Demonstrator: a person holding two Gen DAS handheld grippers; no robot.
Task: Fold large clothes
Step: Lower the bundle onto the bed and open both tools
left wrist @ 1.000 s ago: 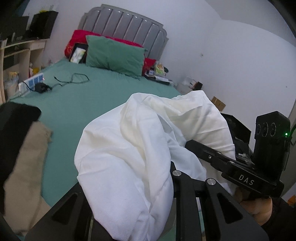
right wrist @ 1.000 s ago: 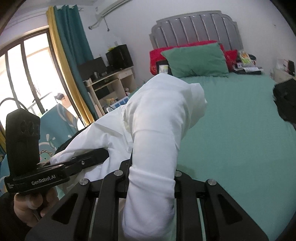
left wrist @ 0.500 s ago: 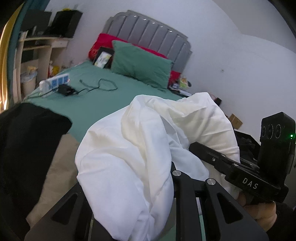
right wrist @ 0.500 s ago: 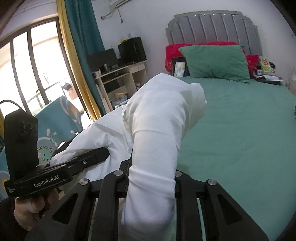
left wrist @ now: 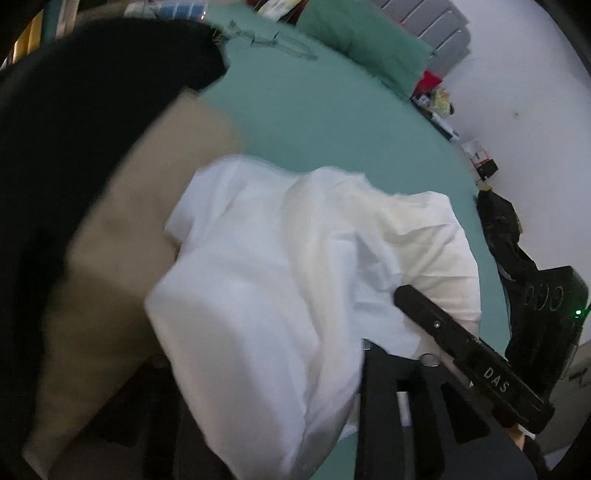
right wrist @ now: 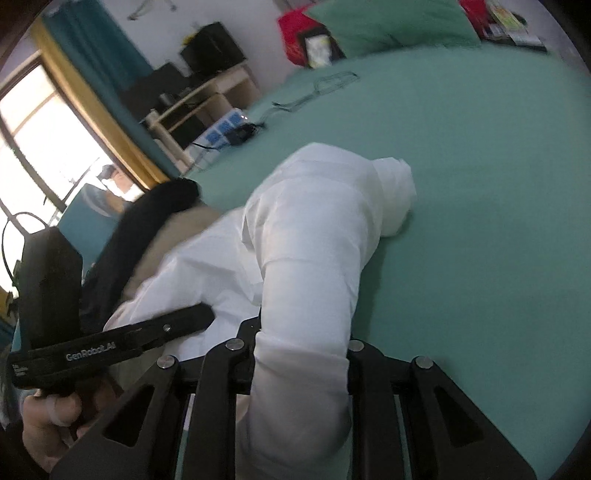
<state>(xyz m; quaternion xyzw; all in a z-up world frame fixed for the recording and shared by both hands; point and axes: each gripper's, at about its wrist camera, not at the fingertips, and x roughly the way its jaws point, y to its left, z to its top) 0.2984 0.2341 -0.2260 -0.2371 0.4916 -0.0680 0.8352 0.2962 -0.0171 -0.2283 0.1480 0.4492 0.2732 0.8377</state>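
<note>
A crumpled white garment (left wrist: 277,277) lies bunched on the green bed (left wrist: 332,110), partly over a beige cloth (left wrist: 122,266). It drapes over my left gripper (left wrist: 266,373), whose jaws are opening with the fabric between them; the pads are hidden under it. In the right wrist view a rolled part of the white garment (right wrist: 306,240) runs out from my right gripper (right wrist: 301,332), which is shut on it. Each view shows the other gripper low at the side: the right one (left wrist: 461,354) and the left one (right wrist: 122,343), held by a hand (right wrist: 51,424).
A black garment (left wrist: 74,129) lies left of the beige cloth. Another black item (left wrist: 498,229) sits at the bed's right edge. A green pillow (right wrist: 391,22), a cable (right wrist: 325,85) and a power strip (right wrist: 221,129) lie farther up the bed. A desk (right wrist: 207,96) stands beside it.
Both grippers have dropped toward the bed and tipped downward, carrying the white garment with them. It now rests on the sheet by the beige cloth.
</note>
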